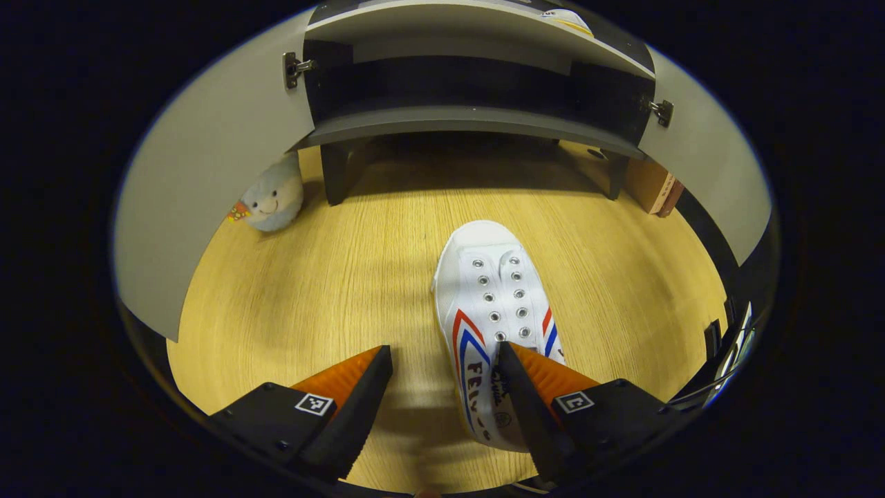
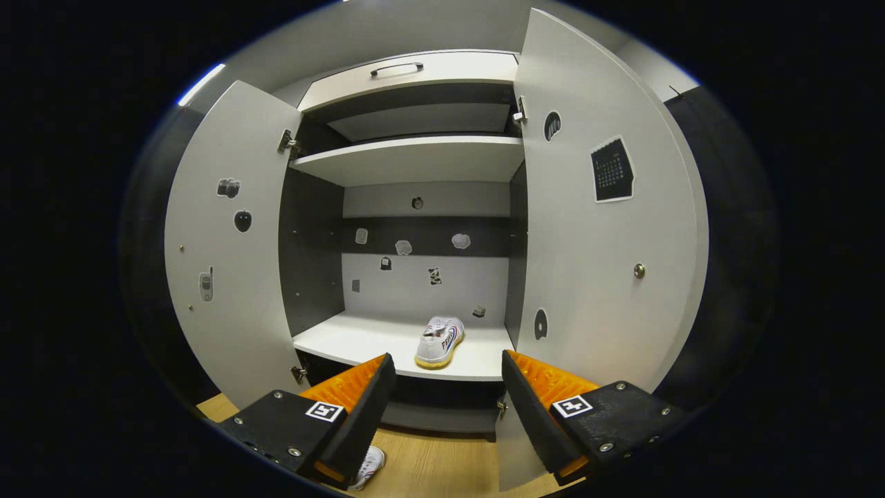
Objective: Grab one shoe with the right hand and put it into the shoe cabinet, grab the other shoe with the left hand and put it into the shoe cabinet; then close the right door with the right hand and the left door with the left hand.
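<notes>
In the left gripper view a white canvas shoe [image 1: 492, 304] with red and blue stripes lies on the wooden floor, toe toward the cabinet. My left gripper [image 1: 442, 360] is open just above it; its right finger [image 1: 525, 394] overlaps the shoe's heel end and the left finger stands over bare floor. In the right gripper view the shoe cabinet [image 2: 415, 277] stands with both doors open, and a second white shoe [image 2: 440, 342] rests on its lower shelf. My right gripper [image 2: 448, 370] is open in front of that shelf, apart from the shoe, holding nothing.
A grey plush toy [image 1: 273, 197] sits on the floor by the open left door [image 1: 207, 180]. A brown box [image 1: 653, 187] stands beside the right door [image 1: 705, 166]. The right door [image 2: 601, 228] in the right gripper view carries stickers and a small knob.
</notes>
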### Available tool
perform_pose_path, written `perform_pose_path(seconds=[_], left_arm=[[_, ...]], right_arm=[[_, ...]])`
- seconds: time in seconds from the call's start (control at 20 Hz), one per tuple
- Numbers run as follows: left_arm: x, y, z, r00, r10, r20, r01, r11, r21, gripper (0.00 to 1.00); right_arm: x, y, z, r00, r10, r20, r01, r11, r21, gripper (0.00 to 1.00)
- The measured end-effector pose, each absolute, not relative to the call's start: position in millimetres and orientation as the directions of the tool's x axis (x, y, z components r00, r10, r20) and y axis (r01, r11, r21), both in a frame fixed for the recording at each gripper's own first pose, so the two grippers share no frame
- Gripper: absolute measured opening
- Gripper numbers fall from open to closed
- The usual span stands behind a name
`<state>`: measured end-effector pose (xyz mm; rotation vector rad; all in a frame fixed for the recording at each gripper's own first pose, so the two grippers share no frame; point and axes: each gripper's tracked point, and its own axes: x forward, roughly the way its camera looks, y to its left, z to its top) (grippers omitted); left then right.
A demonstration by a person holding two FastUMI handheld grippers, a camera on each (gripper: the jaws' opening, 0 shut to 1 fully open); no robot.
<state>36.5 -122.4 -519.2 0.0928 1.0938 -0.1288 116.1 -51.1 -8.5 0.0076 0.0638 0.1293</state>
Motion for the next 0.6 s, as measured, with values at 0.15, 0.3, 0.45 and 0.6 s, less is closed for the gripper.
perform_pose_path(seconds=[0.15, 0.3, 0.45, 0.6], left_arm=[[37, -125, -524, 0.432, -0.071, -0.899, 0.142, 0.99, -0.01, 1.0], [34, -141, -526, 0.416, -0.123, -0.901, 0.129, 0.989, -0.075, 0.79], [34, -144, -526, 0.401, -0.122, -0.908, 0.158, 0.985, -0.063, 0.49], [33, -143, -526, 0.375, -0.112, -0.92, 0.107, 0.991, -0.077, 0.46]], right_arm=[[114, -52, -11, 0.989, 0.127, -0.071, -0.127, 0.992, 0.011, 0.94], [113, -53, -14, 0.989, 0.123, -0.077, -0.123, 0.992, 0.0, 0.94], [110, -49, -15, 0.988, 0.132, -0.081, -0.132, 0.991, 0.004, 0.94], [107, -48, -15, 0.987, 0.134, -0.084, -0.135, 0.991, -0.001, 0.94]])
